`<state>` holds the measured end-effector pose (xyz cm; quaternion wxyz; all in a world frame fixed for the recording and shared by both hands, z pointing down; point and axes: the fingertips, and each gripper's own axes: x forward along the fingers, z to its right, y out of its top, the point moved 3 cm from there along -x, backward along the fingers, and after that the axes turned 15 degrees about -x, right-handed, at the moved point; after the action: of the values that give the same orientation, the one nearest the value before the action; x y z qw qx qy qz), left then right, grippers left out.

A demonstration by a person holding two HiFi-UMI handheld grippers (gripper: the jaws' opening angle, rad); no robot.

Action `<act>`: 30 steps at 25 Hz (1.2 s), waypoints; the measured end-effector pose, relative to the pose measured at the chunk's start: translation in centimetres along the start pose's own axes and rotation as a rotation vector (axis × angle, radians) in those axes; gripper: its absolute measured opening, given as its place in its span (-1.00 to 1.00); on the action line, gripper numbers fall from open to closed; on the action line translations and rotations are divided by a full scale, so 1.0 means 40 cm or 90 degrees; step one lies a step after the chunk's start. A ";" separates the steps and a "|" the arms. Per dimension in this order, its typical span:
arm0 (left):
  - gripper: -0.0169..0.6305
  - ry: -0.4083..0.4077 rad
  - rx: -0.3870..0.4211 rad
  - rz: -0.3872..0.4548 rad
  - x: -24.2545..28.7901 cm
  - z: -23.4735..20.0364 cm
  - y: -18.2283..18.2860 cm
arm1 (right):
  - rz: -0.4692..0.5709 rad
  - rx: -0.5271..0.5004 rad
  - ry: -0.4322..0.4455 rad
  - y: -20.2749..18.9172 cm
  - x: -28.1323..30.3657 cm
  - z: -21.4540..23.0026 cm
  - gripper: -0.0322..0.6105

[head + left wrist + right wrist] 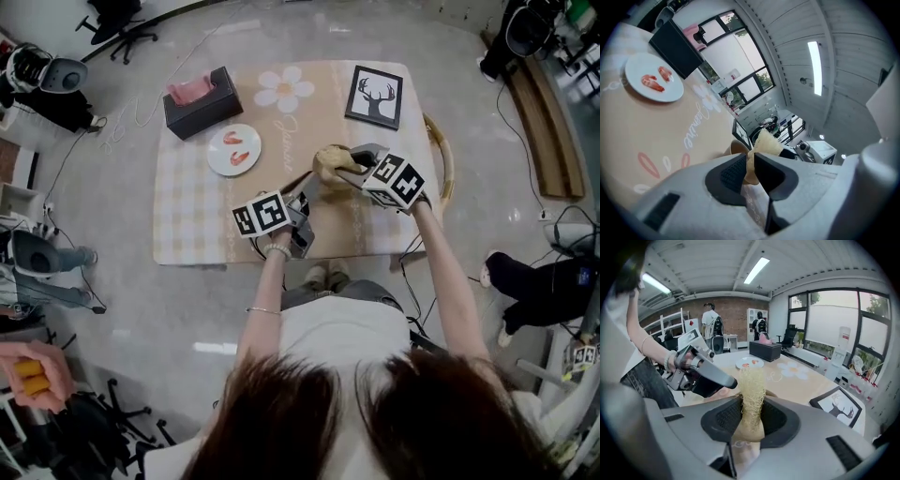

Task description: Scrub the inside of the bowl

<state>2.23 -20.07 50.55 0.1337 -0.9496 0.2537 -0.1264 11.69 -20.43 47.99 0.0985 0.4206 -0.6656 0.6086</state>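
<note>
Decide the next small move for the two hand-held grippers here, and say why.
Probably lower the right hand-held gripper so its loofah presses into the bowl, then start rubbing. The left hand-held gripper already pinches the bowl's rim to steady it, and the loofah is clamped right at the bowl.

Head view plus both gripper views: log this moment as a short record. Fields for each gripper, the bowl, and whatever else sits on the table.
left gripper: shut on the rim of the bowl
right gripper: shut on the loofah scrubber, fibres sticking out past the jaws
bowl: brown, between the two grippers
scrubber touching bowl: cannot tell
table: beige checked cloth
other items: white plate with two red food pieces; dark tissue box; framed deer picture
</note>
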 end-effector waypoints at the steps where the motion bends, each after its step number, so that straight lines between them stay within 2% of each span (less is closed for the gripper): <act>1: -0.76 0.002 0.008 0.005 -0.002 0.003 0.004 | 0.014 0.018 -0.005 -0.001 -0.003 -0.003 -0.60; 4: -0.78 0.008 0.038 0.018 -0.009 0.012 0.012 | 0.060 0.065 -0.019 0.002 -0.013 -0.012 -0.60; 8: -0.81 0.024 0.097 0.033 -0.017 0.023 0.015 | 0.153 0.117 -0.047 0.031 -0.037 -0.017 -0.60; 17: -0.83 0.046 0.254 0.054 -0.025 0.081 0.022 | 0.304 0.178 -0.091 0.094 -0.099 -0.008 -0.60; 22: -0.87 0.041 0.337 0.076 -0.038 0.124 0.020 | 0.333 0.202 -0.100 0.094 -0.114 -0.016 -0.60; 30: -0.87 0.043 0.406 0.069 -0.030 0.148 0.008 | 0.359 0.225 -0.114 0.078 -0.125 -0.030 -0.60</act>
<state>2.91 -18.61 44.71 0.4224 -0.8403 0.2560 -0.2234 12.25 -17.43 42.79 -0.2068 0.2823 -0.6456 0.6788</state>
